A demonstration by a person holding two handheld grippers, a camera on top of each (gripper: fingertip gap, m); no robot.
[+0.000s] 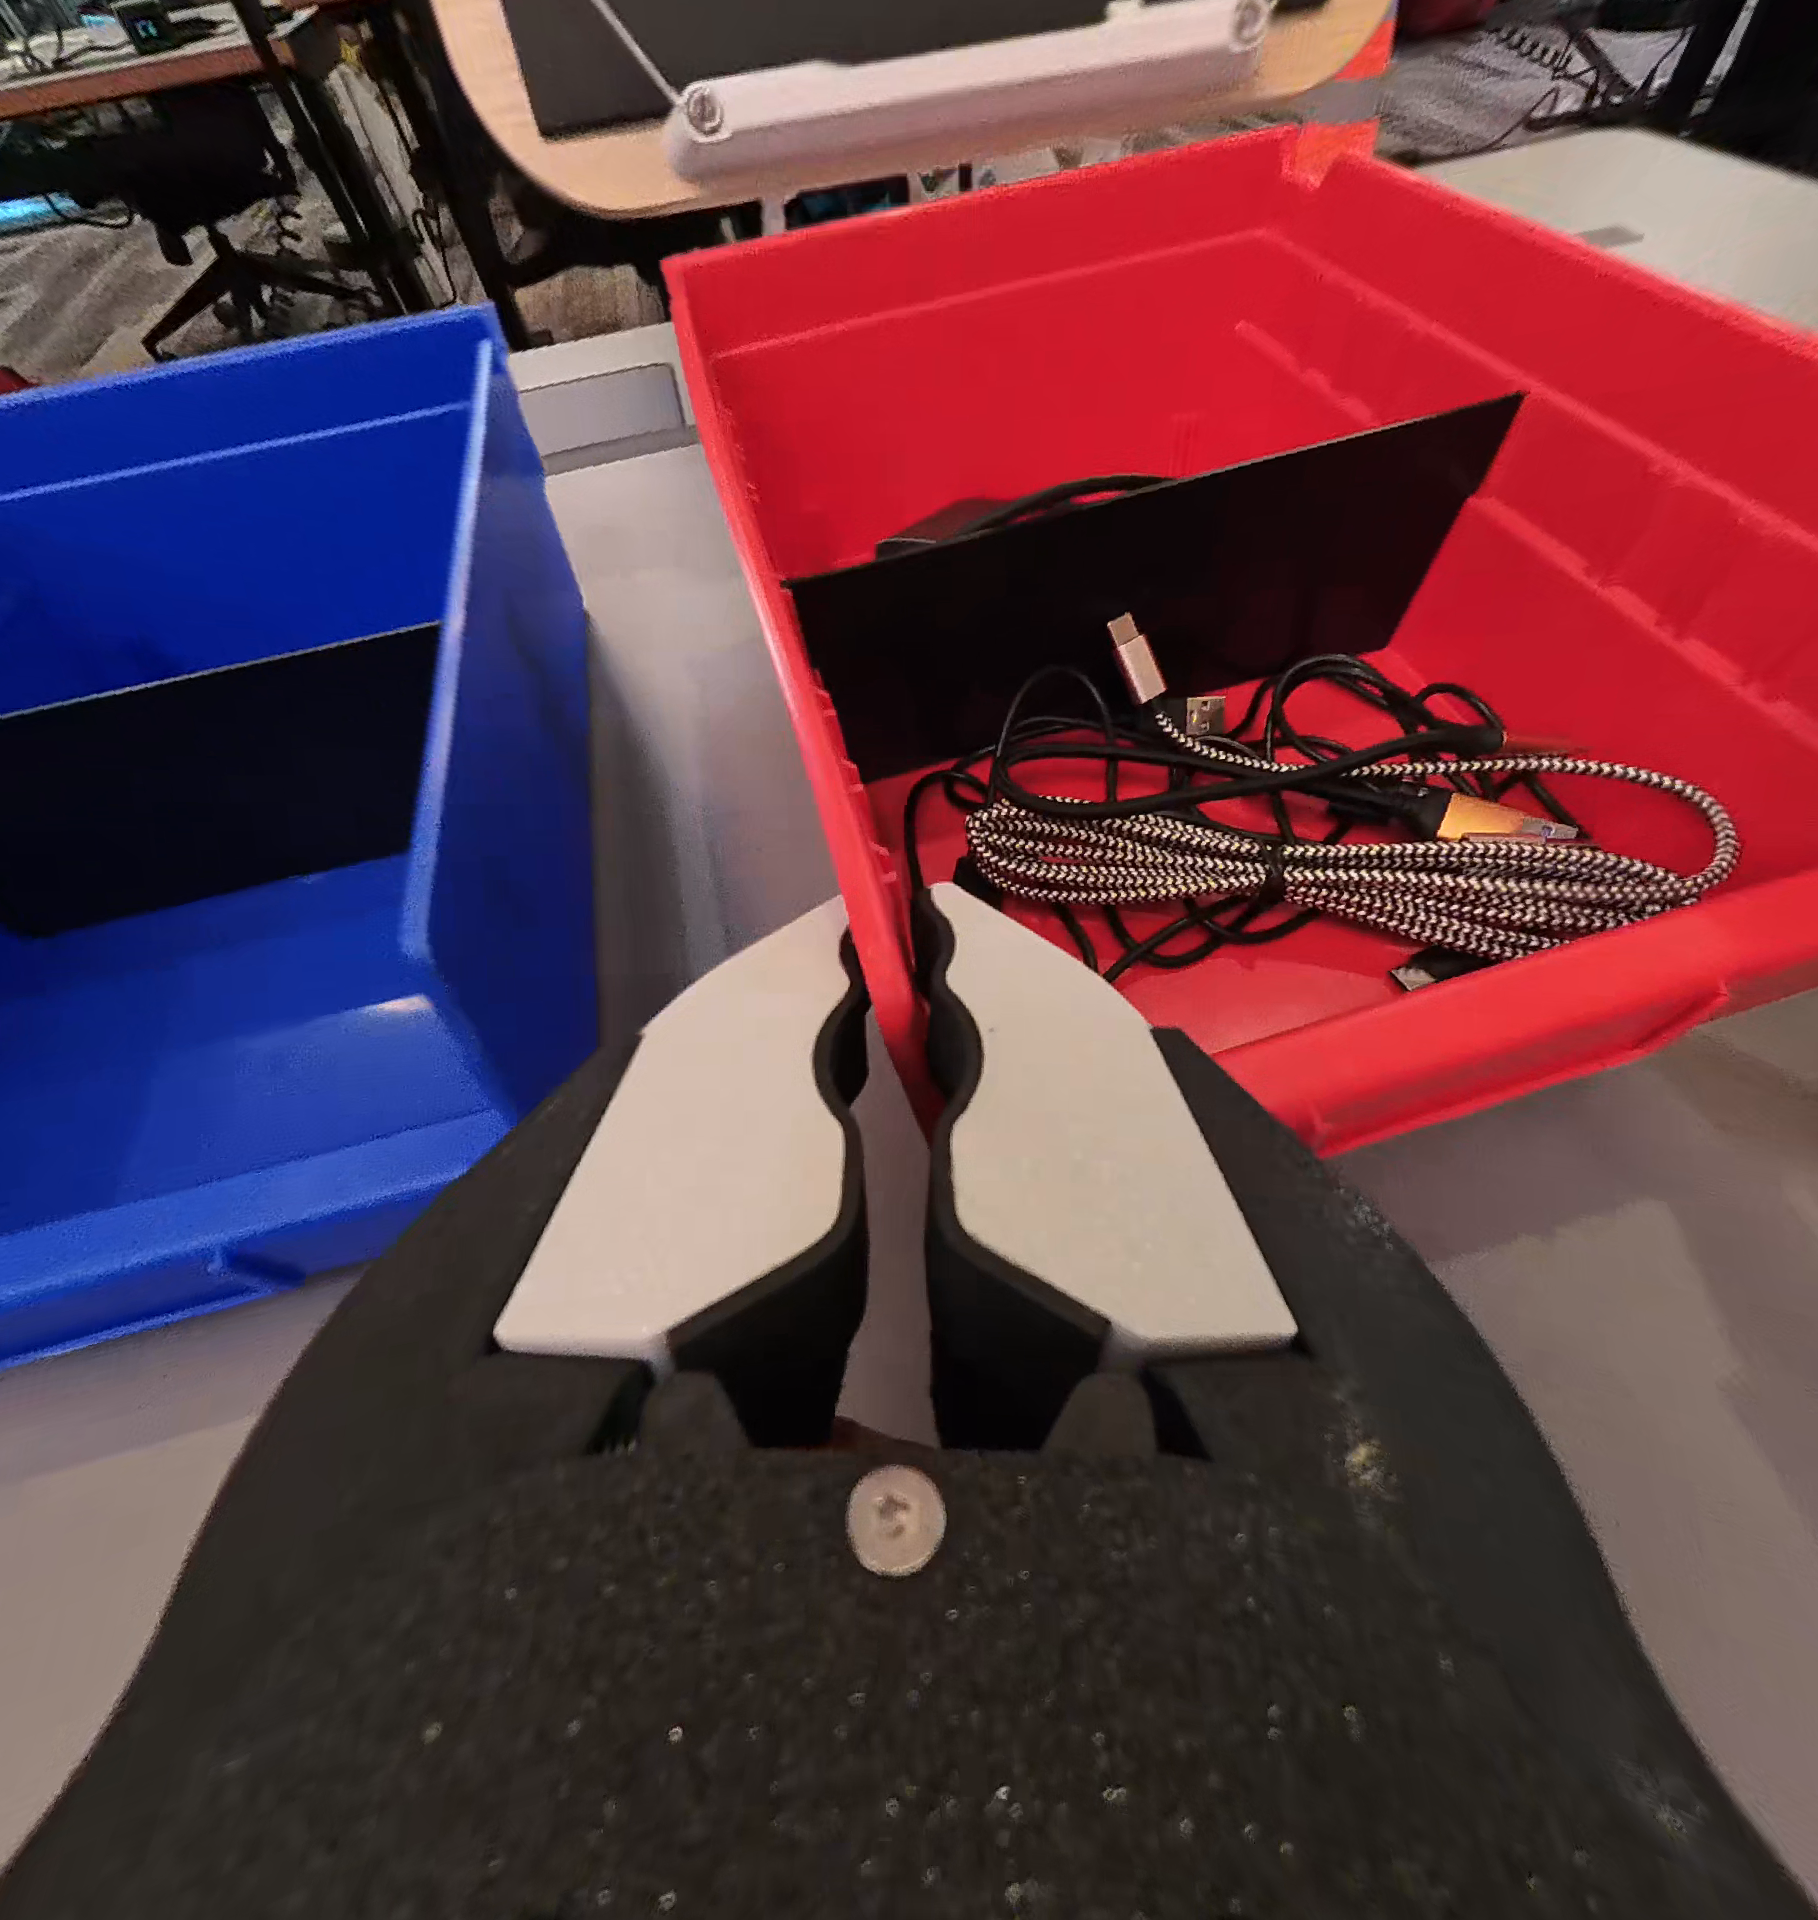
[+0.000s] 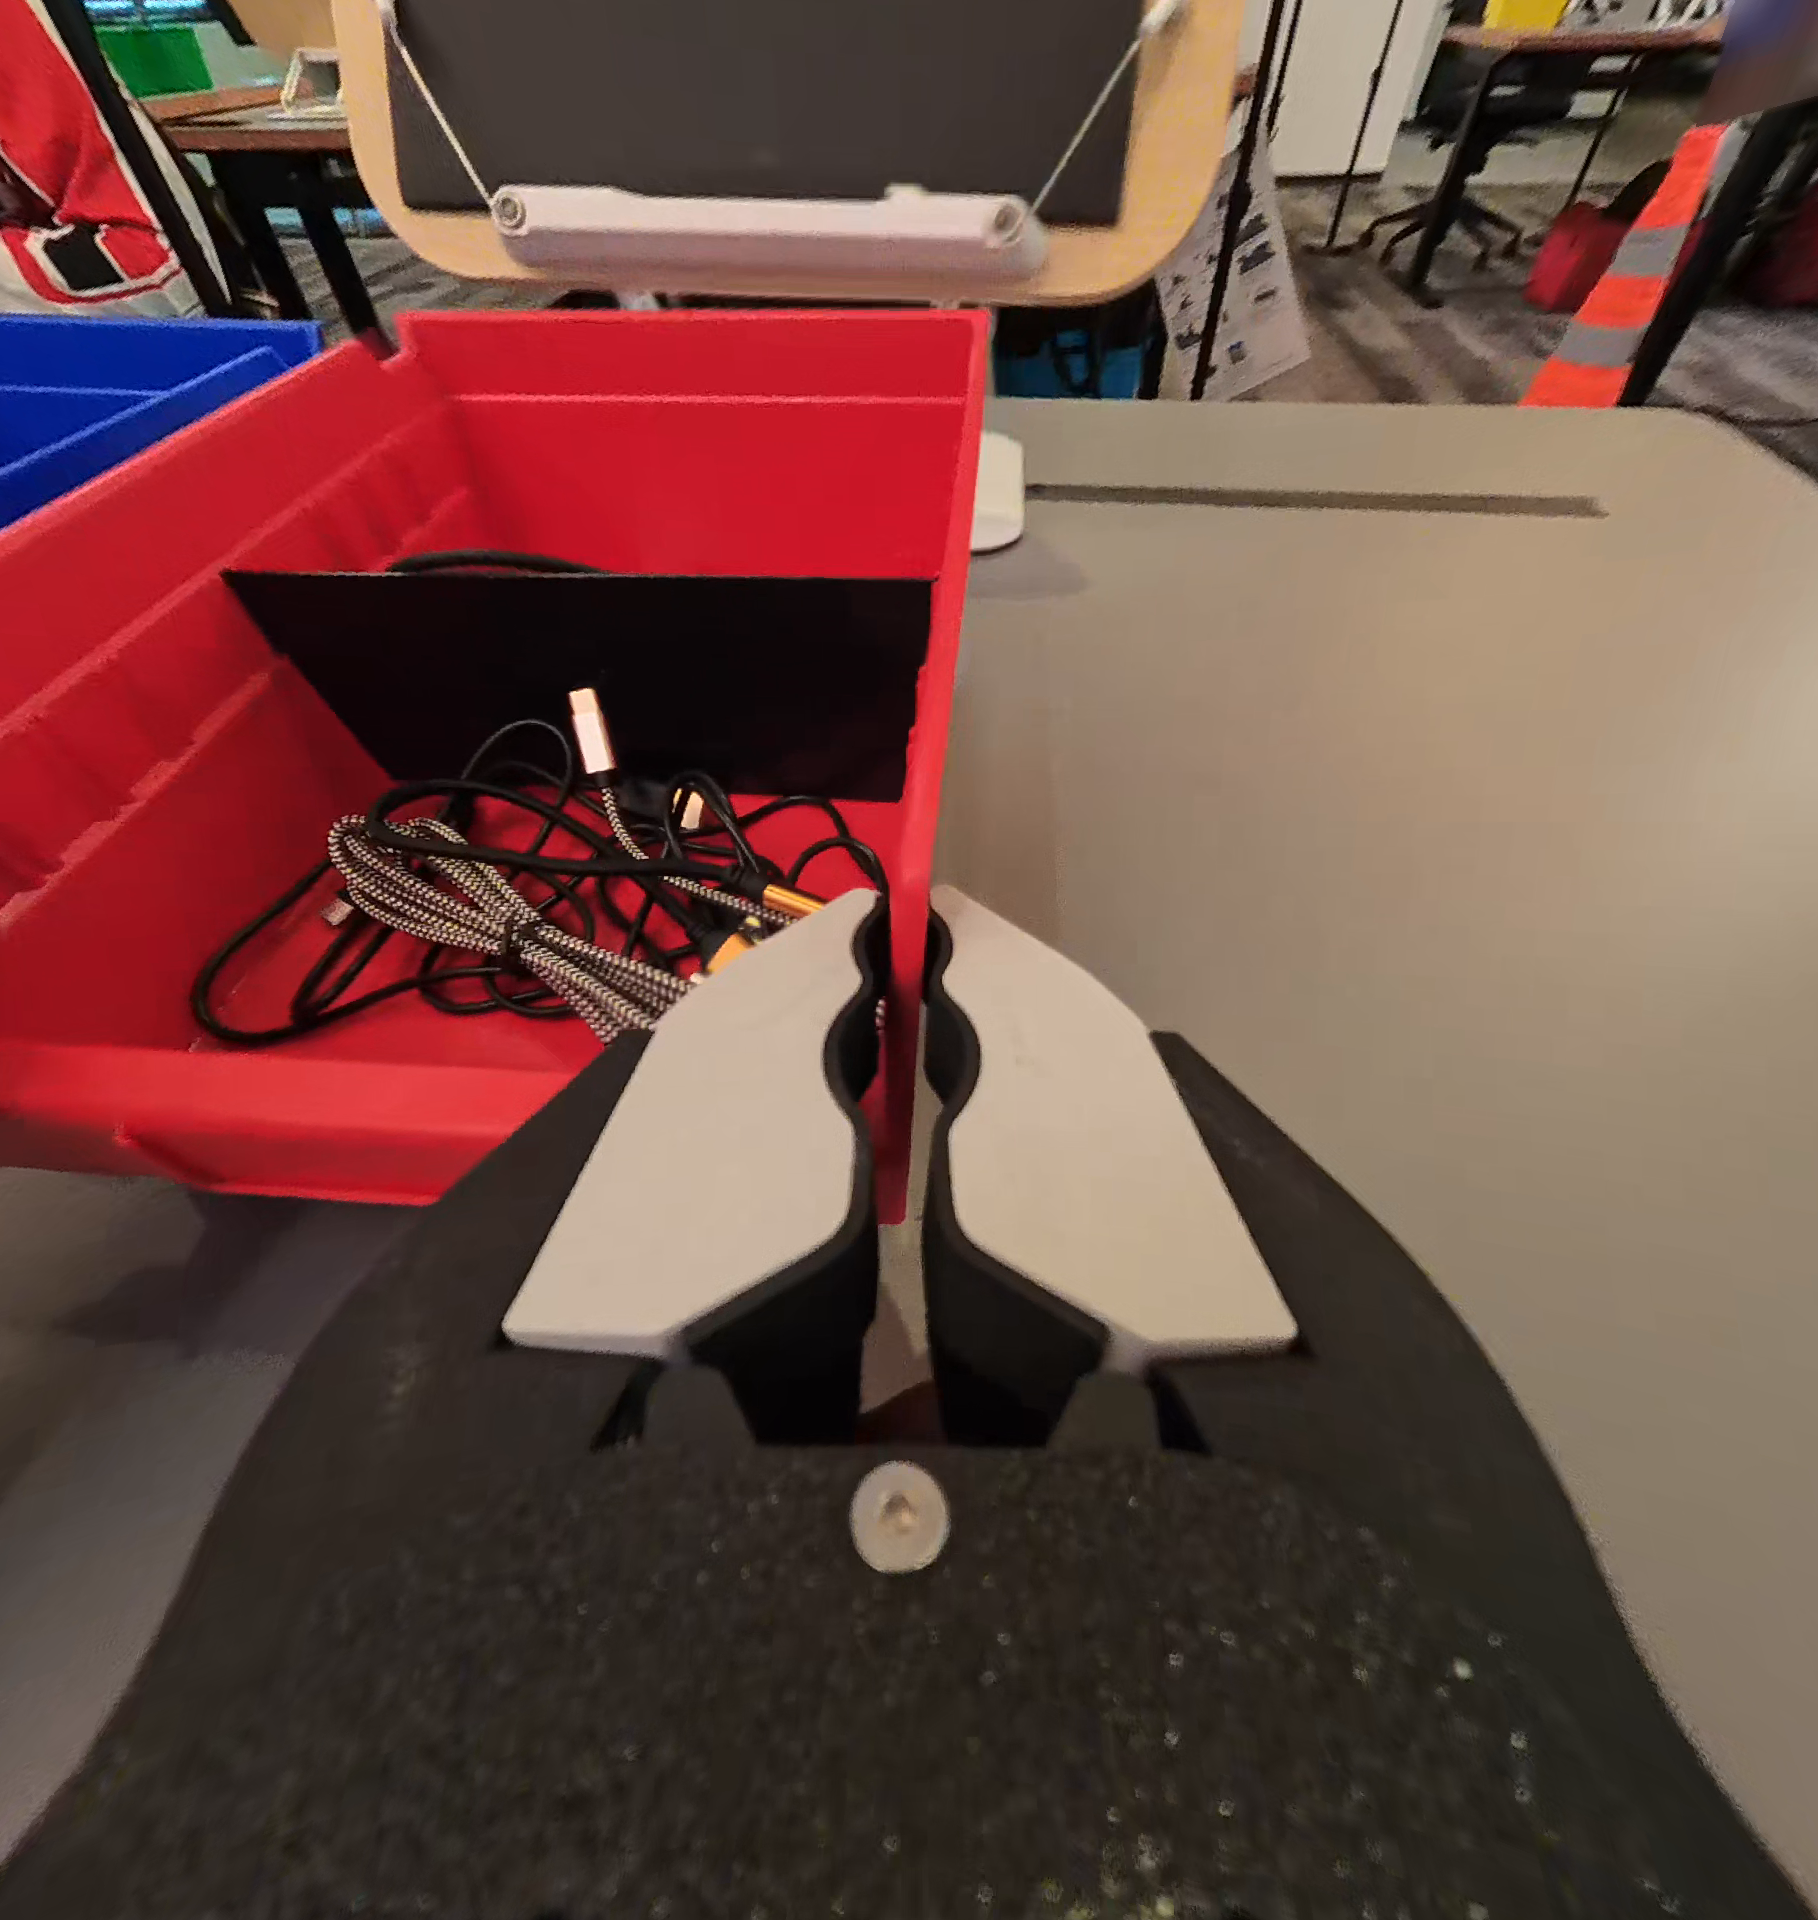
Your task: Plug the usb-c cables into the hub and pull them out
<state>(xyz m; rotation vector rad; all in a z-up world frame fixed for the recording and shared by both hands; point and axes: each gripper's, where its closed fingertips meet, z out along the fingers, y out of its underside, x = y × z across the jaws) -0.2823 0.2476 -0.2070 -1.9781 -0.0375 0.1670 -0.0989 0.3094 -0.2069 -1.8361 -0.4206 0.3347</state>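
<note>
While neither claw holds anything, the cables [image 1: 1300, 831] lie in a loose tangle on the floor of the red bin's [image 1: 1352, 1070] front compartment, ahead of both. From the left claw [image 1: 889, 914] they lie forward and to the right, just over the bin's near left corner. From the right claw [image 2: 905, 914] they lie forward and to the left, and this claw hangs nearly over the bin's right wall, its left finger covering the edge of the pile. Of the two, the right claw looks nearer.

Both claws stand narrow, with only a slim gap between their dark, wavy pads. They would likely need to widen before a grasp.

A silver plug [image 2: 591, 727] sticks upward, tilted, leaning toward the black divider [image 2: 614, 665]. Its long axis is steep, which suits a pinch from the sides. A gold-shelled plug [image 1: 1497, 821] lies flat. The thick cable is braided black and white, bundled and stiff-looking; the thin black ones are smooth and springy.

Behind the divider a dark block [image 1: 946, 520] shows, perhaps the hub; it cannot be told. A blue bin [image 1: 261, 1039] stands left on the grey surface [image 2: 1404, 831].
</note>
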